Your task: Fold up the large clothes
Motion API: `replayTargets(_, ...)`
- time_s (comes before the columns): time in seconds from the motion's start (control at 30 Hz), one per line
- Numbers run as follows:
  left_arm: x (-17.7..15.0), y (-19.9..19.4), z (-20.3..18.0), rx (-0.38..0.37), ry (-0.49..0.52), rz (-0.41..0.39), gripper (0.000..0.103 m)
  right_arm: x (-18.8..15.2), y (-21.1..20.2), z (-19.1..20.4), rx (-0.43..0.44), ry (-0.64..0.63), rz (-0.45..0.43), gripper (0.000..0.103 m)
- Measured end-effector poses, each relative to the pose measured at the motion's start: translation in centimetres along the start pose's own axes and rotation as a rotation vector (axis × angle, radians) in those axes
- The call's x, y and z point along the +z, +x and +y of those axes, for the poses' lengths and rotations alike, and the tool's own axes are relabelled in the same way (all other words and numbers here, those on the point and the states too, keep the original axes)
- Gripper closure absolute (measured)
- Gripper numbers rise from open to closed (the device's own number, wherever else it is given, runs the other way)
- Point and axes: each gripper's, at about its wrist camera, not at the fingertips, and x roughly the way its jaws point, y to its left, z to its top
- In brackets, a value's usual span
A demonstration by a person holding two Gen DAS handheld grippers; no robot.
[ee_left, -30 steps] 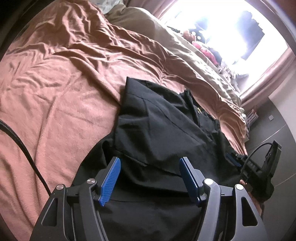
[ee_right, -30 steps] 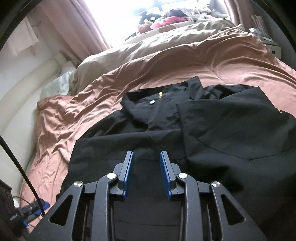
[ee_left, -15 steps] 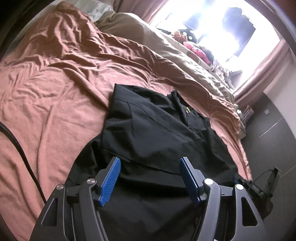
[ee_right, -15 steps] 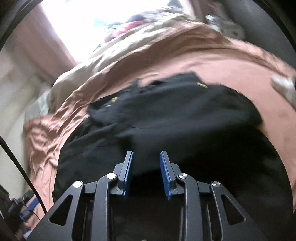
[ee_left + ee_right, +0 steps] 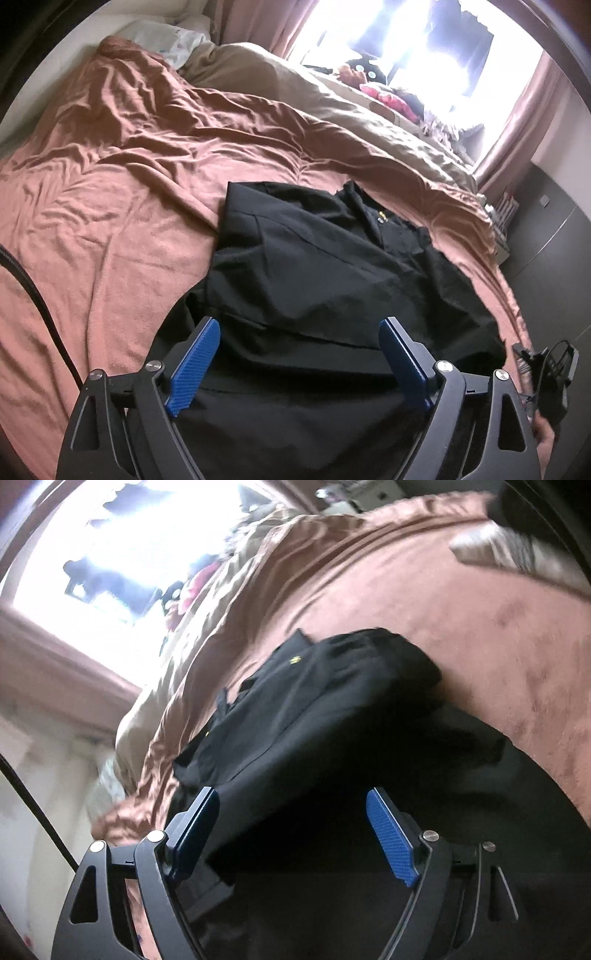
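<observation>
A large black garment (image 5: 325,273) lies partly folded on a brown bedspread (image 5: 110,206), one side laid over the middle and a small yellow mark near its collar. My left gripper (image 5: 299,362) hovers over the garment's near hem, its jaws opening wide, with cloth beneath them but nothing pinched. In the tilted, blurred right wrist view the same garment (image 5: 332,709) shows, and my right gripper (image 5: 295,834) hangs above its dark near part, jaws opening, blue pads apart and clear of the cloth. The right gripper's body also appears at the left wrist view's lower right edge.
A beige duvet (image 5: 332,110) lies along the far side of the bed under a bright window (image 5: 406,40) with pink curtains. A pillow (image 5: 162,37) sits at the head. A black cable (image 5: 33,295) crosses the bedspread at left. Dark cabinets (image 5: 546,243) stand right.
The right gripper swung sideways and rolled, its view now tilted, and its jaws went from nearly closed to wide. The left gripper pulled back a little and its jaws spread further.
</observation>
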Motion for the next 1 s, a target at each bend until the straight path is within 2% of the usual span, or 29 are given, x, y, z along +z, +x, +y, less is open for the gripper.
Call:
replayTargets(0.1,-0.3,1.7,0.1,0.001,0.009,0.036,0.014,0.5,0.6,-1.5,0.019,0.04,-0.005,0.023)
replayTargets(0.13,-0.5,2.1,0.1,-0.004,0.006,0.046,0.014,0.7,0.8,-1.7,0.02,0.045,-0.007,0.026)
replayTargets(0.2,-0.7,2.8,0.0,-0.011,0.008,0.058,0.014,1.1,1.1,-2.0,0.021,0.042,-0.015,0.052)
replayTargets(0.23,-0.9,3.2,-0.1,-0.014,0.011,0.067,0.014,1.3,1.2,-2.1,0.014,0.04,-0.016,0.06)
replayTargets(0.3,-1.1,3.9,-0.4,-0.016,0.021,0.087,0.014,1.5,1.2,-2.3,0.0,0.037,-0.028,0.081)
replayTargets(0.4,-1.4,5.1,-0.3,-0.019,0.02,0.126,0.014,1.5,0.3,-2.1,0.001,0.032,-0.057,0.096)
replayTargets(0.47,-1.5,5.4,0.1,-0.021,-0.001,0.144,0.014,1.3,-0.3,-1.4,0.018,0.009,-0.075,0.1)
replayTargets(0.63,-1.0,4.0,0.4,-0.041,-0.018,0.113,0.014,0.3,-2.1,2.0,0.084,-0.08,-0.115,0.101)
replayTargets(0.8,0.3,2.1,1.7,-0.073,-0.061,0.079,0.014,-1.6,-3.0,7.7,0.143,-0.227,-0.144,0.101)
replayTargets(1.0,1.6,-0.2,4.7,-0.088,-0.151,0.023,0.014,-6.2,-1.0,15.0,0.166,-0.405,-0.116,0.101)
